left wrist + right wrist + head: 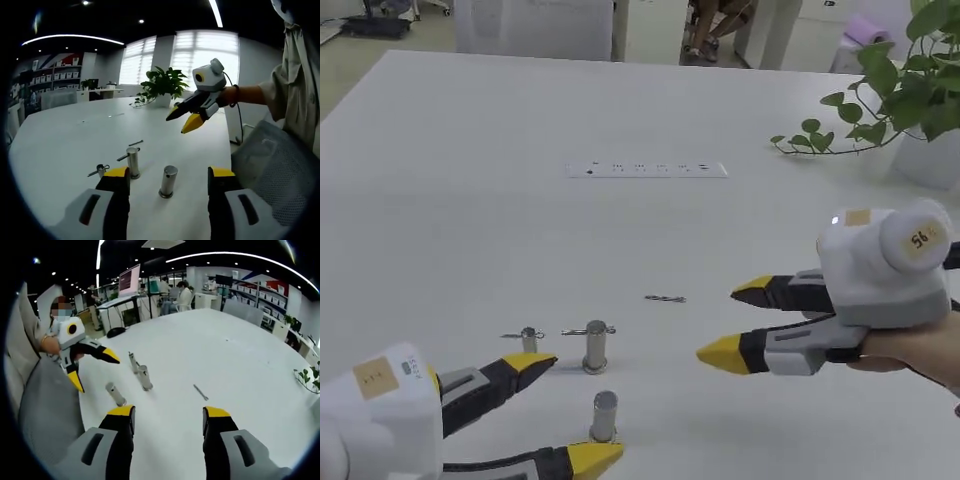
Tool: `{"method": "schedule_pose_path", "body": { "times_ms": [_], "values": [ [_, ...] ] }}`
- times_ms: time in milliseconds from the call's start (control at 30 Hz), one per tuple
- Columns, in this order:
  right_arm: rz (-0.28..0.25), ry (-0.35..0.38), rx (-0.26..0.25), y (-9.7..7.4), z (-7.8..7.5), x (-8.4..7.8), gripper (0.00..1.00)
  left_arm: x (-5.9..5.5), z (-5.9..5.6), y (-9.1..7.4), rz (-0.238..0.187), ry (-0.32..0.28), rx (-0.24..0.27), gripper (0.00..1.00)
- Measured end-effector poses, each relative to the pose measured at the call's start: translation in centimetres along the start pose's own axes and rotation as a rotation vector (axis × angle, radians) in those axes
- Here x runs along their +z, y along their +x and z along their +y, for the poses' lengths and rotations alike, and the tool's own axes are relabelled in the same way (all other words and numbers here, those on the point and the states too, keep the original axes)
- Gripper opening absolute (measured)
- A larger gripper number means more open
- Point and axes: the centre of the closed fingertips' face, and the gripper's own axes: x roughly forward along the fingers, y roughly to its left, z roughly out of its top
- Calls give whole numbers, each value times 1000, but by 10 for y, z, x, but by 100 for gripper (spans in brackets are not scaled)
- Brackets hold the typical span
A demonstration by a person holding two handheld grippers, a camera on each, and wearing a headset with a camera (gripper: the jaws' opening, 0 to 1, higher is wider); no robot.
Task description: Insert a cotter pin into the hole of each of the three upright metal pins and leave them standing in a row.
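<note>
Three upright metal pins stand on the white table [470, 220]. The far left pin [529, 339] and the middle pin [595, 346] each carry a cotter pin through the top. The nearest pin [604, 416] has none. A loose cotter pin [665, 298] lies flat to the right of them. My left gripper [558, 410] is open at the lower left, its jaws on either side of the nearest pin [168, 181], holding nothing. My right gripper [732, 321] hangs open above the table to the right of the loose cotter pin [200, 392], with nothing in it.
A white power strip [646, 169] lies further back on the table. A potted plant [910, 100] stands at the back right corner. A person's hand [910, 355] holds the right gripper. Chairs and desks stand beyond the table.
</note>
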Motion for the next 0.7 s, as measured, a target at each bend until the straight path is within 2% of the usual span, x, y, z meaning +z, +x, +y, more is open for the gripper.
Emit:
{"method": "schedule_pose_path", "body": {
  "times_ms": [267,567,700],
  "values": [
    [49,-34,25,13,-13,-1,49,-4,-1,-3,16,-2,3,66],
    [131,-103,64,30,-25,-3,43,-4,-2,-6,10,-13,8,66],
    [160,-119,81,37,-29,-3,41,-1,0,-7,-17,-30,13,64]
  ]
}}
